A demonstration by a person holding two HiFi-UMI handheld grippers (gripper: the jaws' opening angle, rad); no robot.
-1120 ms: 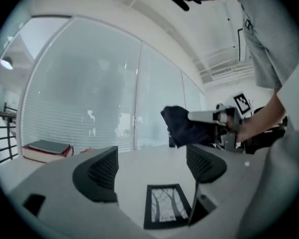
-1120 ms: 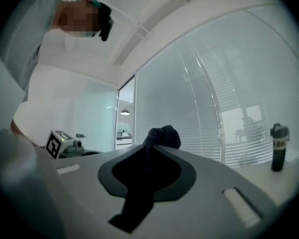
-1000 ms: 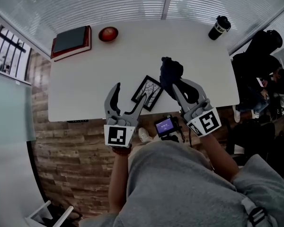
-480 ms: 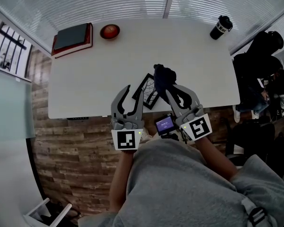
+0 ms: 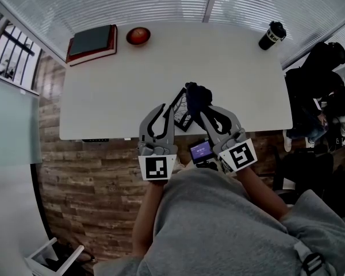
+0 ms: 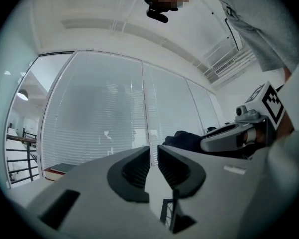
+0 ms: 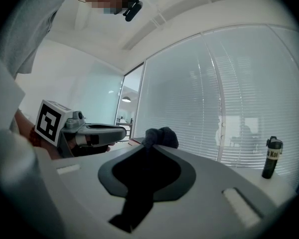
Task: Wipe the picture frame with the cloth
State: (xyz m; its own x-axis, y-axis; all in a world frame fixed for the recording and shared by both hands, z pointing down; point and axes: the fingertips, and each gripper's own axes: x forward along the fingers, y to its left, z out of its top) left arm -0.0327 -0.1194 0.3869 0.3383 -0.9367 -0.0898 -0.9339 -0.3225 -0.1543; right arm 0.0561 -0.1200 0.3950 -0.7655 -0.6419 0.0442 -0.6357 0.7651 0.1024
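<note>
Nearest the camera, the person's grey shirt (image 5: 218,223) filled the lower head view, and a small device with a lit screen (image 5: 200,151) sat between it and the picture frame (image 5: 182,105). The frame, dark-edged around a pale print, lay at the near edge of the white table (image 5: 161,62); whether it lay flat or was tipped up could not be told. The left gripper (image 5: 164,108) was just left of the frame, its tips level with the frame's left edge. In its own view the left gripper (image 6: 153,153) had its jaws drawn almost together with a thin slit between the pads and nothing in it, and a corner of the frame (image 6: 168,214) showed below. The right gripper (image 5: 202,109) was just right of the frame. In its own view the right gripper (image 7: 150,147) had its jaws clenched on the dark cloth (image 7: 159,136), a bunch of which stood out past the tips while a tail hung down between the jaws. In the head view the bunched cloth (image 5: 196,94) was over the frame's far right corner, and contact could not be judged. Well beyond the frame, to its far left, were a stack of books (image 5: 92,42) and a round reddish object (image 5: 138,35). To its far right stood a dark travel cup (image 5: 272,34), upright.
</note>
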